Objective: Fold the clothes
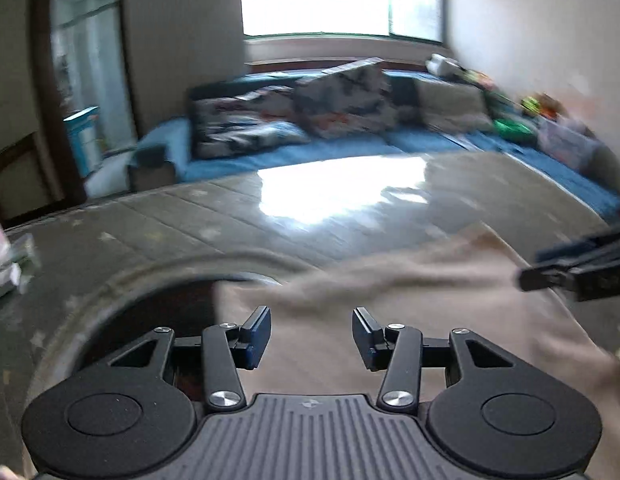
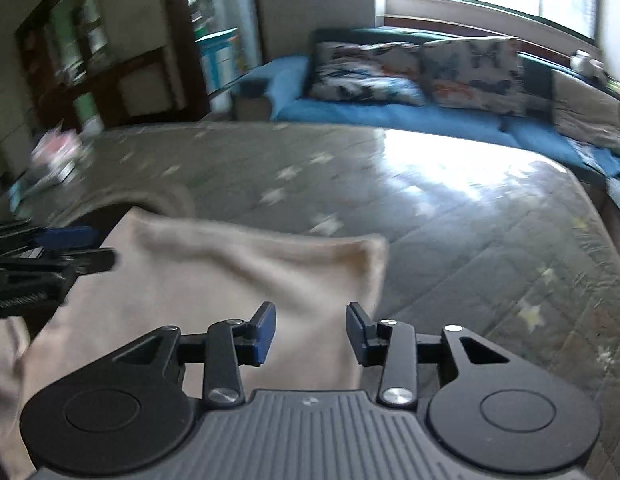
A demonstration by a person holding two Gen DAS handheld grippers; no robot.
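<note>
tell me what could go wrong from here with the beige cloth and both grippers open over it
1. Both the left gripper and right gripper are open with nothing pinched, so the beige cloth may slump out of its fold.
2. The cloth overlaps the round opening in the table; its edge could sag in.
3. The grippers are close together and could bump.

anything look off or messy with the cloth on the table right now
Mildly. The beige cloth lies rumpled rather than flat, and its far right corner stands up in a peak. Its left part hangs over a dark round opening in the table. Both tools, left and right, are open with nothing gripped. Motion blur hides finer detail.
</note>
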